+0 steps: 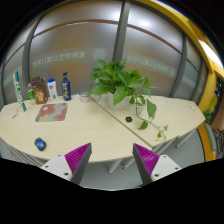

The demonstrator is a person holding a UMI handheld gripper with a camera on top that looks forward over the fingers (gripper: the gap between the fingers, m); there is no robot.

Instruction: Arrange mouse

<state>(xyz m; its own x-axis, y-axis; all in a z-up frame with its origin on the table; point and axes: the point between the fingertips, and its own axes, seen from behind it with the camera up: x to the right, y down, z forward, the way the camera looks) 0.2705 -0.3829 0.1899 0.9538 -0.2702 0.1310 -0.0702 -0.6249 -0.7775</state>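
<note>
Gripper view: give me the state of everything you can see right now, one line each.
gripper: open, nothing between the fingers, held above the desk edge.
mouse: resting on the desk, ahead of the fingers and off to one side, untouched.
mouse pad: lying flat on the desk, nothing on it.
potted plant: upright, vines trailing over the desk.
bottles: standing upright at the far end of the desk.
desk: pale top, mostly bare.

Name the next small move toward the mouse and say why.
Probably swing the gripper left and down toward the mouse. The mouse lies on the desk near its front edge, left of the left finger, with the mouse pad beyond it. The fingers stand open with nothing between them, pointing toward the plant, so they are not yet lined up on the mouse.
</note>
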